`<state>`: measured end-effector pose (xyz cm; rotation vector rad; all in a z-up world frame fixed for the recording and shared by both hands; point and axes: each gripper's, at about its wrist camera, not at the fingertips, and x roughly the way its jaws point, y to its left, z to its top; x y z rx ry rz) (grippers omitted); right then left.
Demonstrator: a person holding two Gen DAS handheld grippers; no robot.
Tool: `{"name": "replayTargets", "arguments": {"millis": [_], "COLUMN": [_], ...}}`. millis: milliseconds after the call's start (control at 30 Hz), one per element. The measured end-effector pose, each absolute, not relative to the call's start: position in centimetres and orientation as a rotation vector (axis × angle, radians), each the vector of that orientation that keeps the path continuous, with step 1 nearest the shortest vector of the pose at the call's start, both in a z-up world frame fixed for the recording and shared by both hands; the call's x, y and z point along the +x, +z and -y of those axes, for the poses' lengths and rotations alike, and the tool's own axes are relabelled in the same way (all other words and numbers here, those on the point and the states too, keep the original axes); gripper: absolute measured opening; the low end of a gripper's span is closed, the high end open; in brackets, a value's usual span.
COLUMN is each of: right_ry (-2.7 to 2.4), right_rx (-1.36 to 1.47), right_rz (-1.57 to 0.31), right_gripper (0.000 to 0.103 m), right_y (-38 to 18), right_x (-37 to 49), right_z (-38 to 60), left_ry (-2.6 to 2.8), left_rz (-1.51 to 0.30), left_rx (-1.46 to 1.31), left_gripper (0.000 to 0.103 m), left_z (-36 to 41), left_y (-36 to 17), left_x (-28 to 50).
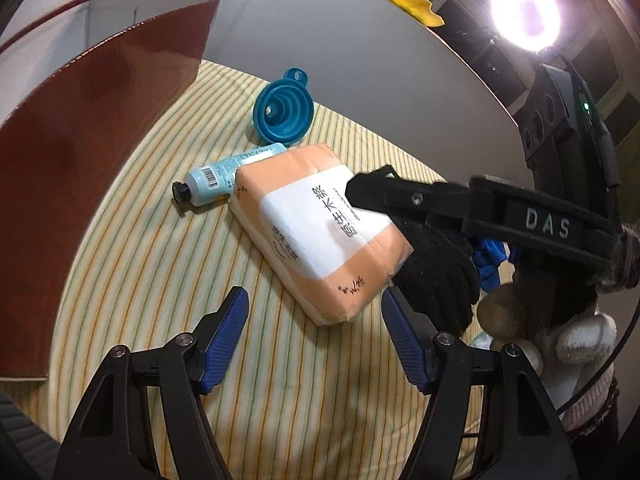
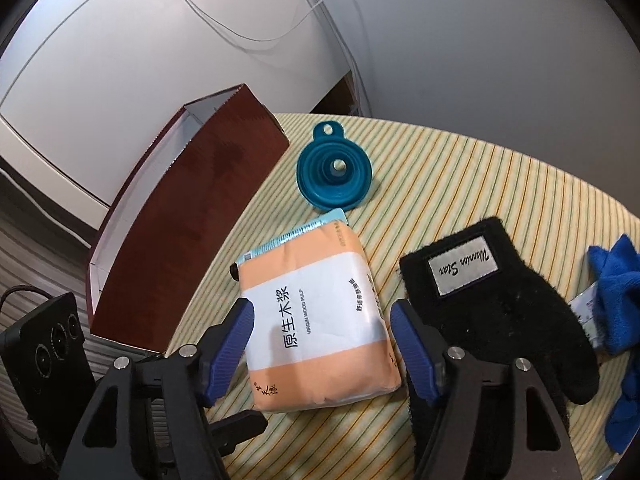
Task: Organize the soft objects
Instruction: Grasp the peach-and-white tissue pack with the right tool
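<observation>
- Right gripper (image 2: 322,346) spread, straddling the orange tissue pack (image 2: 316,320); pads not touching.
- Left gripper (image 1: 314,338) spread, empty, pack just ahead.
- Black glove (image 2: 492,304) right of the pack.

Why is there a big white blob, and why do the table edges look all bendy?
Left wrist view: a bright round lamp shines straight into the lens and blows out to glare. Both views: the fisheye lens bows the striped yellow cloth and the dark red box; the orange tissue pack stays sharp.
</observation>
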<state>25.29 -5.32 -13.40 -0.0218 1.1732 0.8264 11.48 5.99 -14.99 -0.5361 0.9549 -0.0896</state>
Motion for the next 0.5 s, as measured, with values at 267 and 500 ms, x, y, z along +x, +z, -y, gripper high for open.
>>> {"name": "replayTargets", "arguments": {"millis": [267,500], "right_ry": [0.827,0.826], "right_rx": [-0.009,0.015], "right_rz": [-1.210,-1.221], "right_gripper": [0.055,0.046], "right_y": [-14.4,-14.6], "right_x": [25.1,24.6], "right_z": [5.3,5.5], "left_ry": [-0.109,-0.110], "left_rz": [-0.967,-0.950], "left_rx": [-0.568,-0.519], "left_gripper": [0.058,0.050], "left_z": [-6.3,-5.4], "left_y": [-16.0,-15.7], "left_x": [12.6,12.4]}}
